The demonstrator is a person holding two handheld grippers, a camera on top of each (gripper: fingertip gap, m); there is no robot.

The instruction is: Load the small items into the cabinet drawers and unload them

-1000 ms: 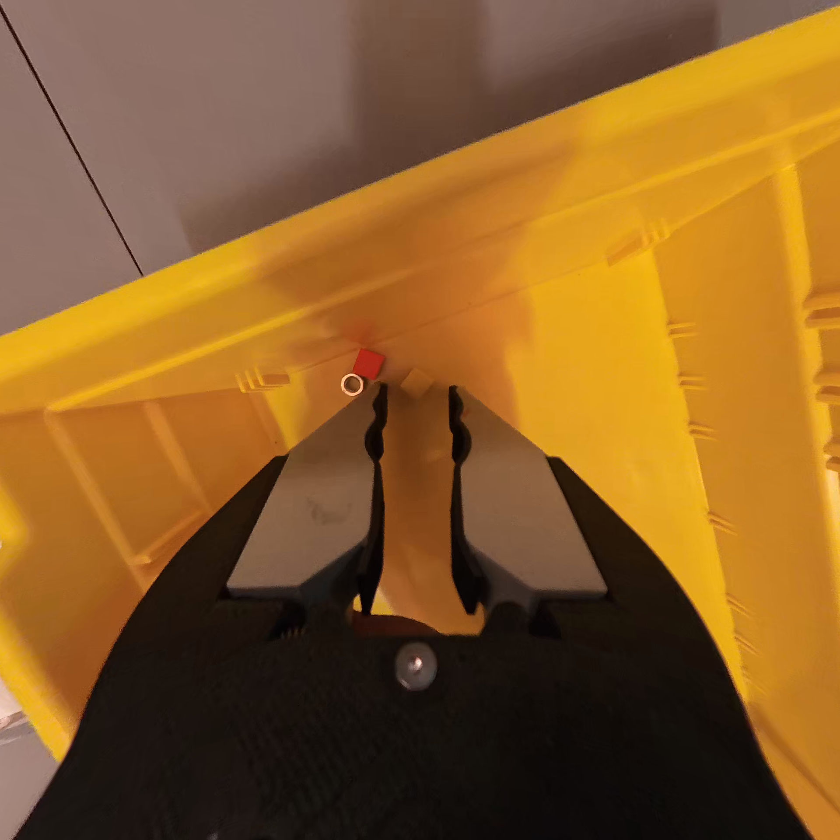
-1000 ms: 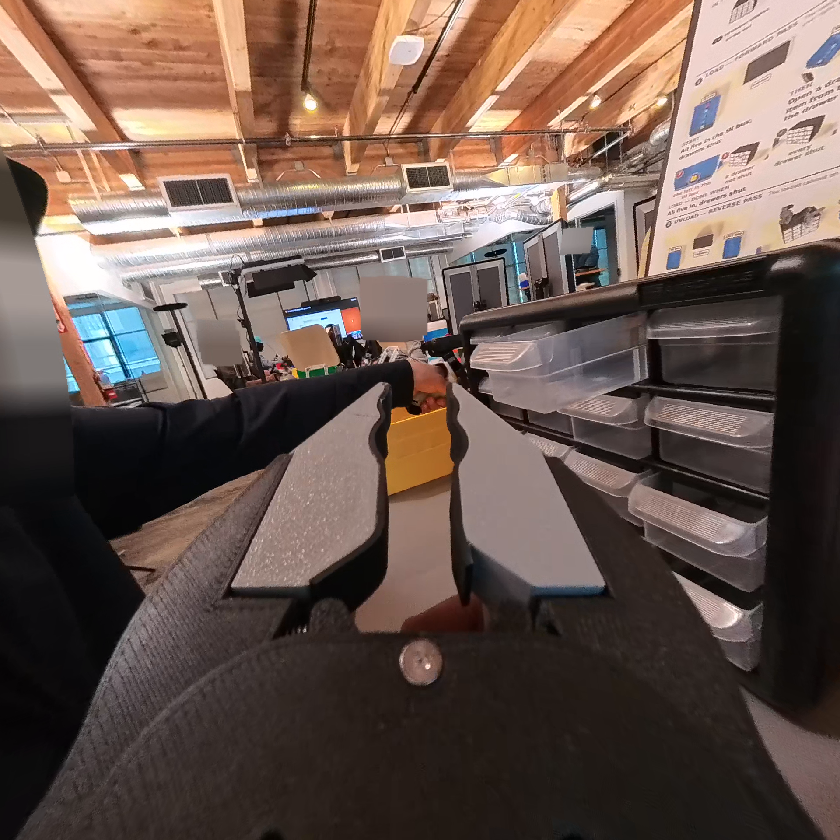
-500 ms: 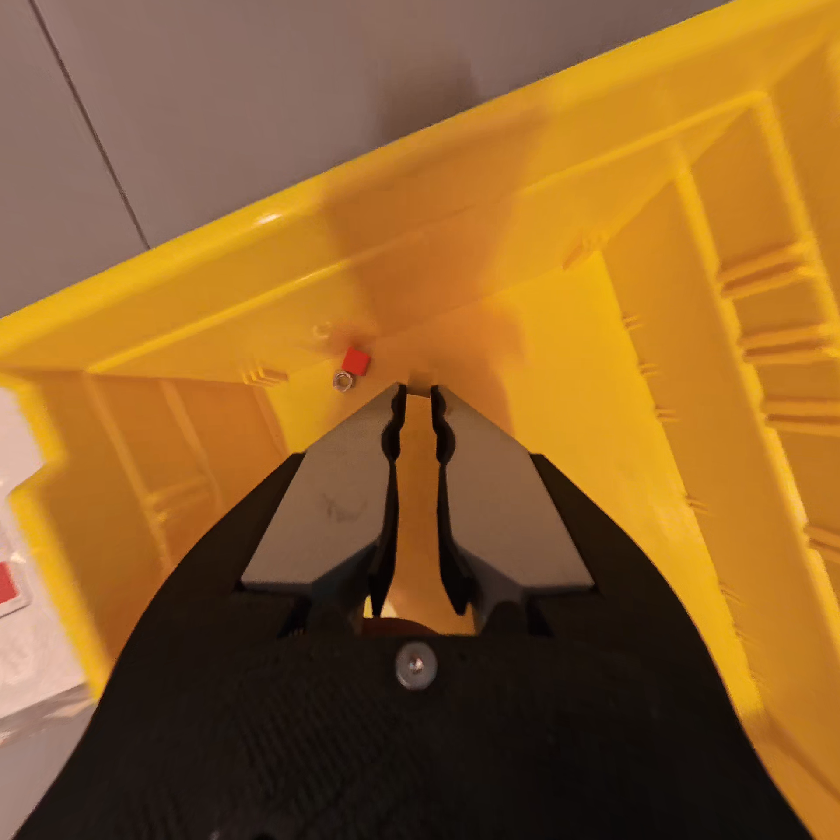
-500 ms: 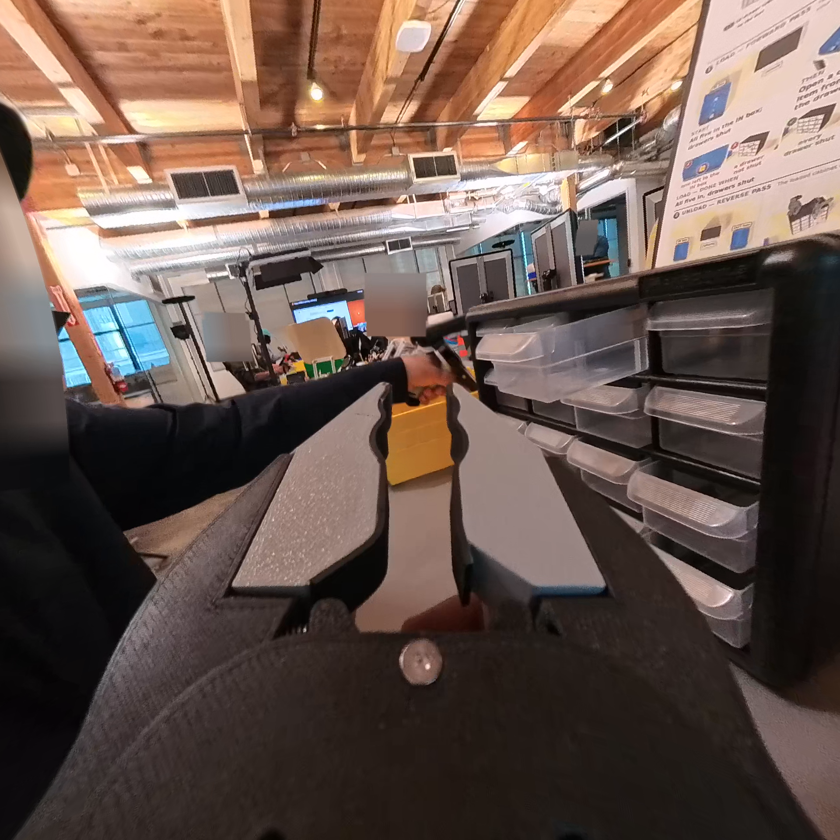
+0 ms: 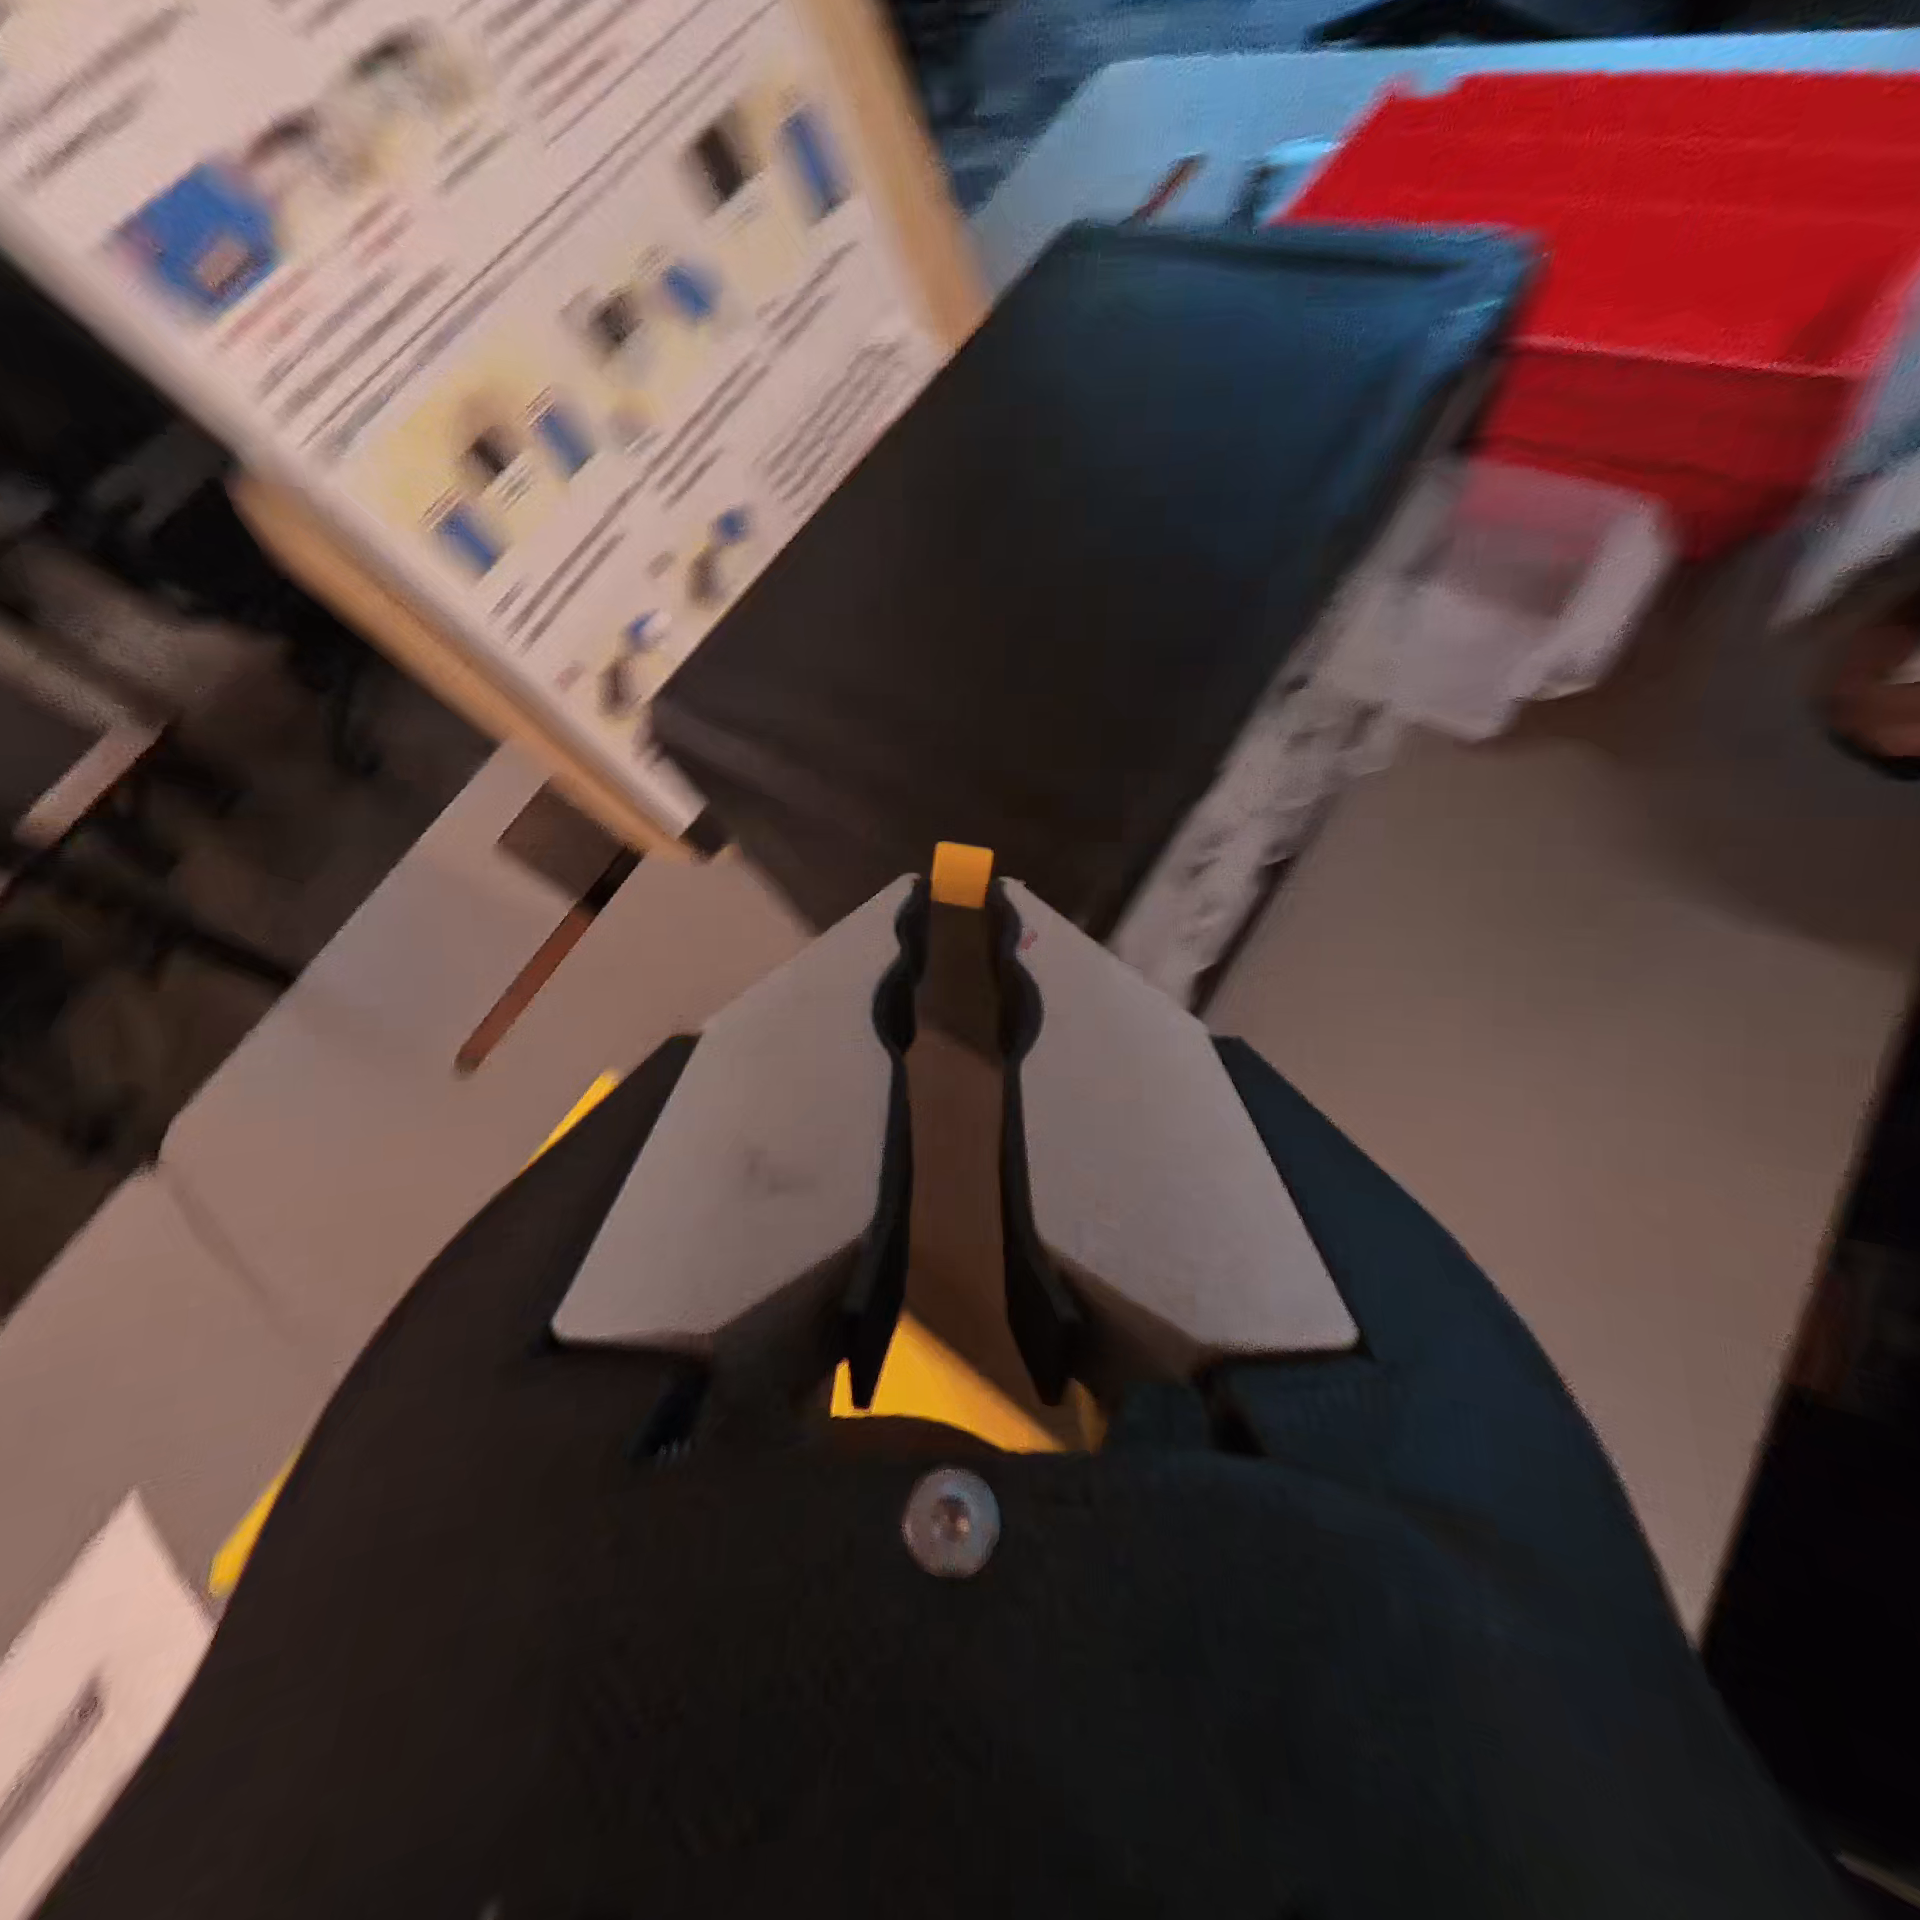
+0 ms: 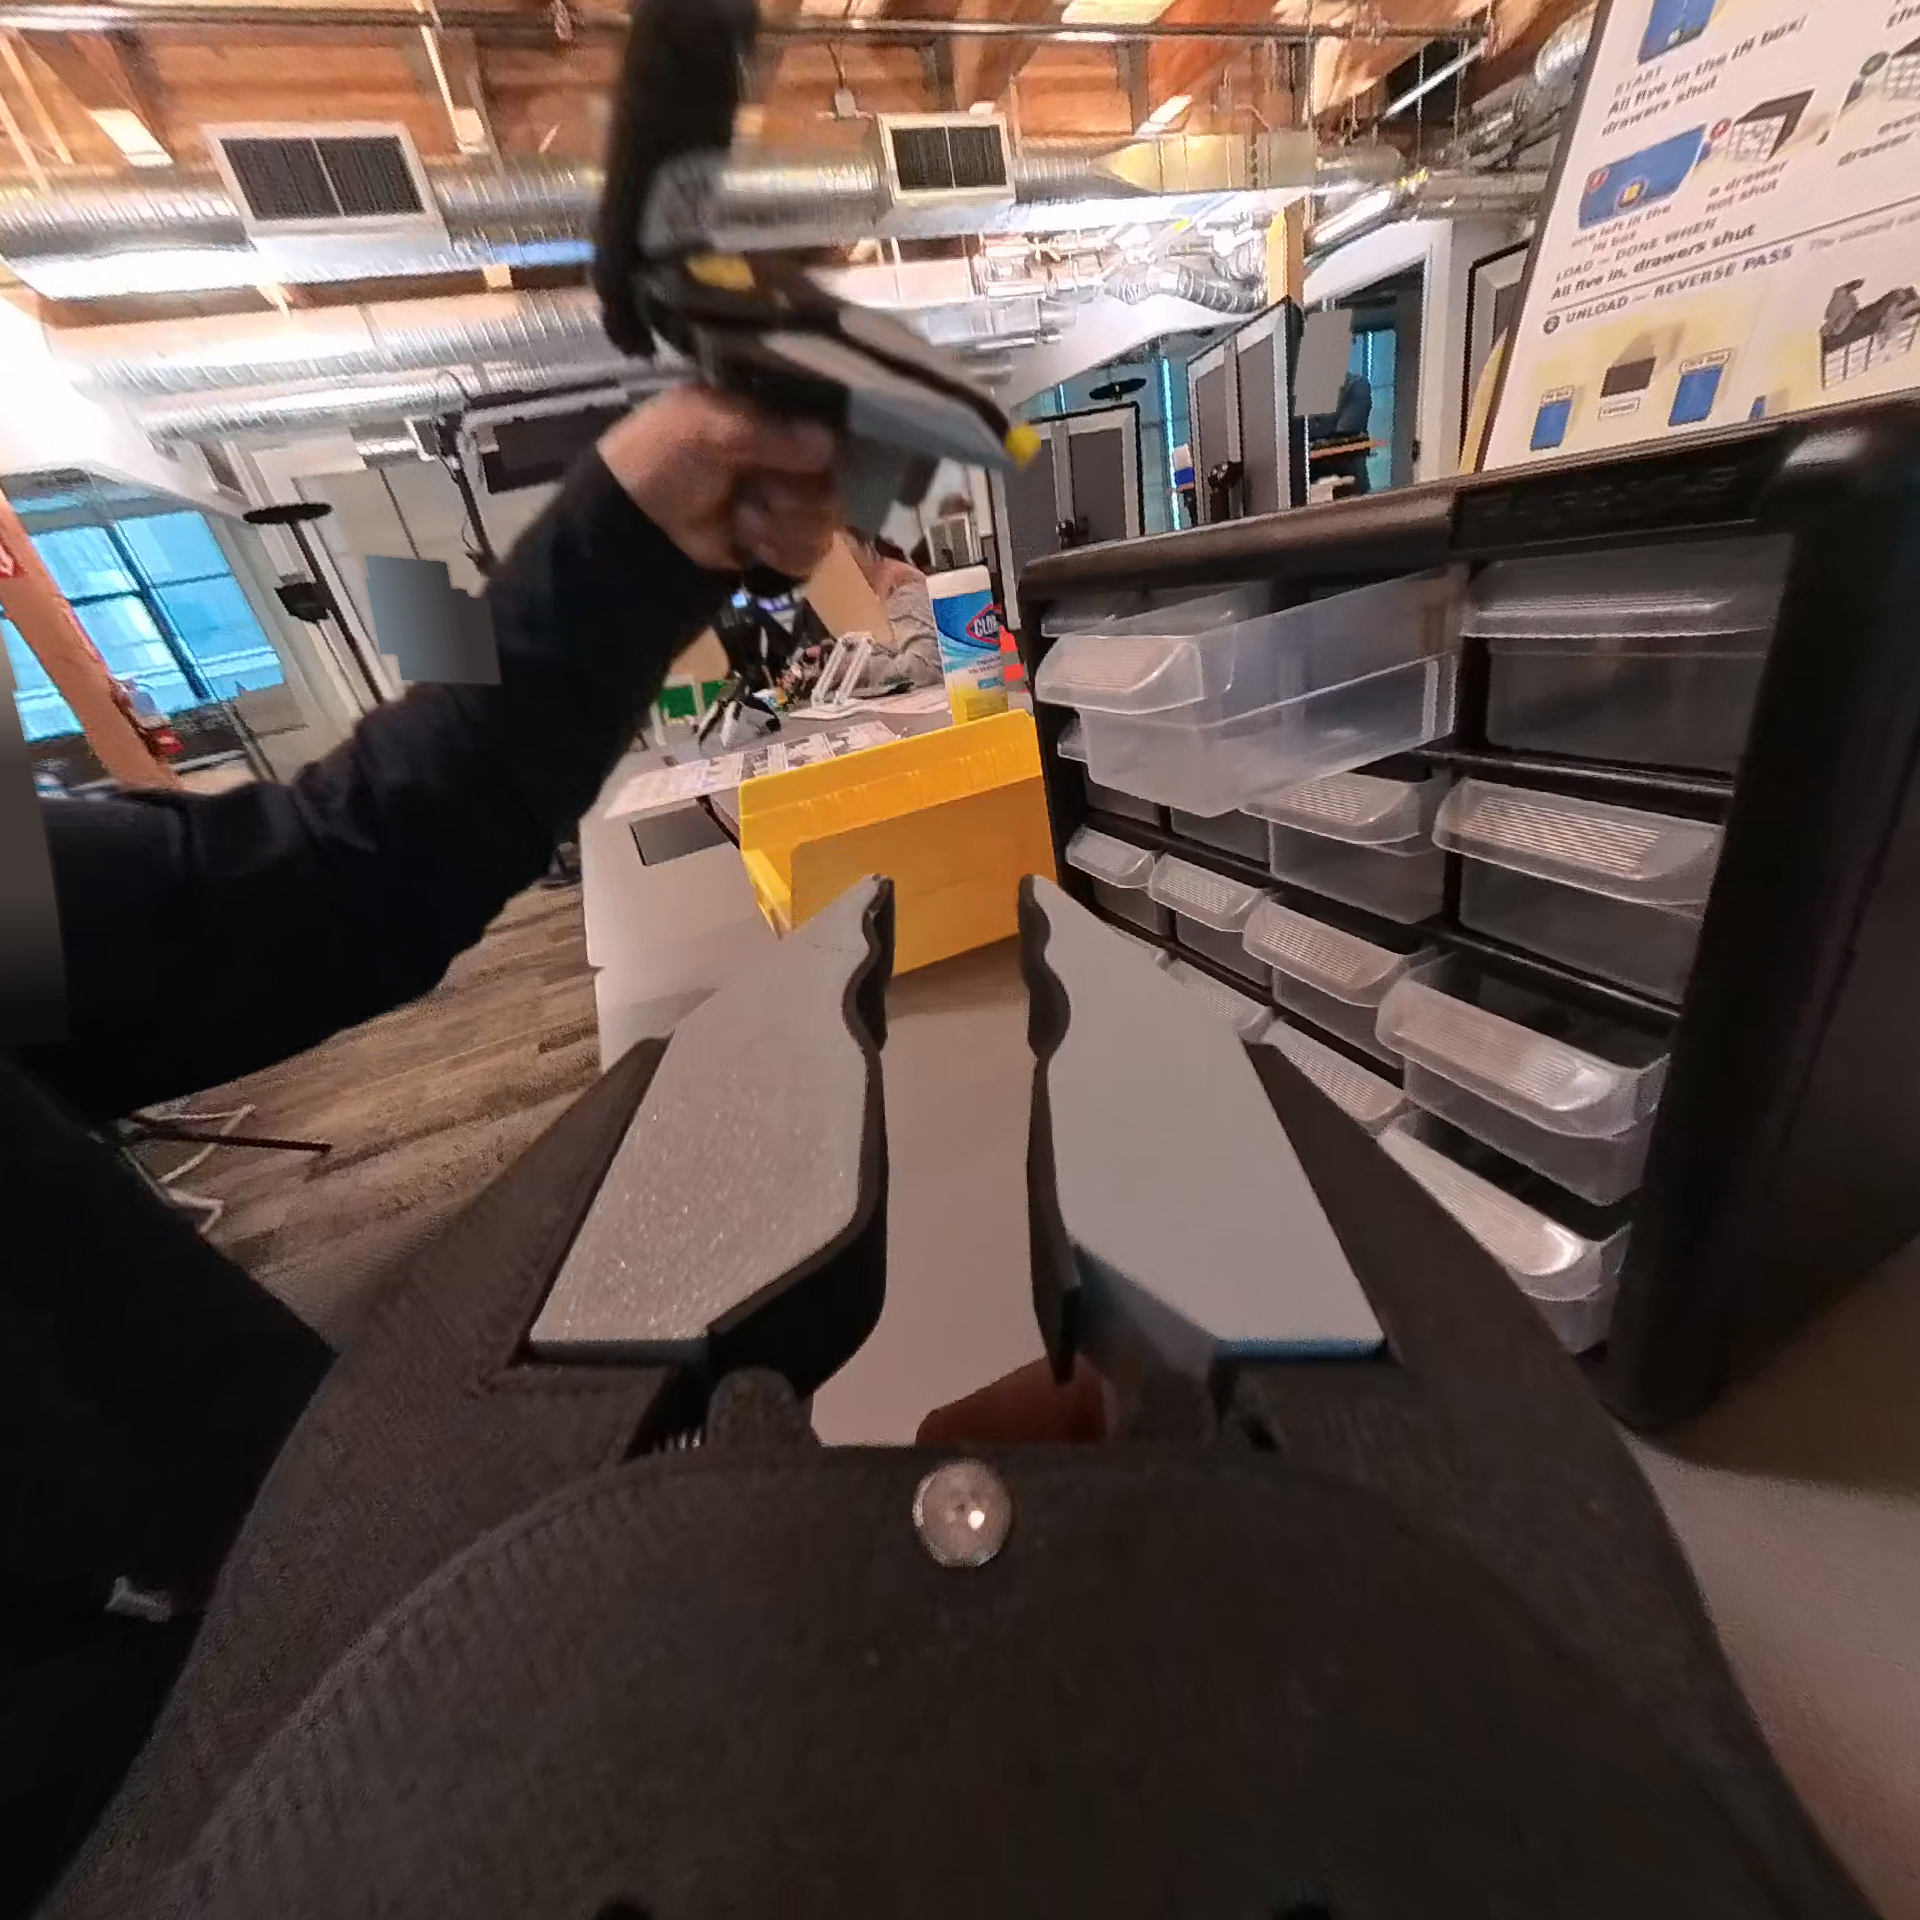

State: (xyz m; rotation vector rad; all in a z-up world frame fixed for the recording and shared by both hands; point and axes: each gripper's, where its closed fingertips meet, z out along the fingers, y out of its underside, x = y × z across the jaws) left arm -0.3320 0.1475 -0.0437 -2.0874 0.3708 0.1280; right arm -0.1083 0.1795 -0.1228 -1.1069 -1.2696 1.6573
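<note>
- Grey surface point(image 6: 940, 1049) carried the cabinet point(image 6: 1558, 499); one drawer point(image 6: 1247, 717) stood pulled out.
- My left jaws point(image 5: 961, 883) pinched a yellow block point(image 5: 961, 871) above it.
- Right jaws point(image 6: 954, 914) hung open, holding nothing.
- I judged a low, centred release best.

Yellow block point(image 5: 961, 873) between grey fingers point(image 5: 1101, 1049), yellow bin point(image 6: 914, 831), black cabinet point(image 6: 1766, 488), clear drawers point(image 6: 1247, 675).

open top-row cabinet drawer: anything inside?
The pulled-out clear drawer in the black cabinet looks empty through its clear front and side walls. Its back part, inside the cabinet, is hidden. The left gripper is raised above it, pinching a small yellow block.
</note>
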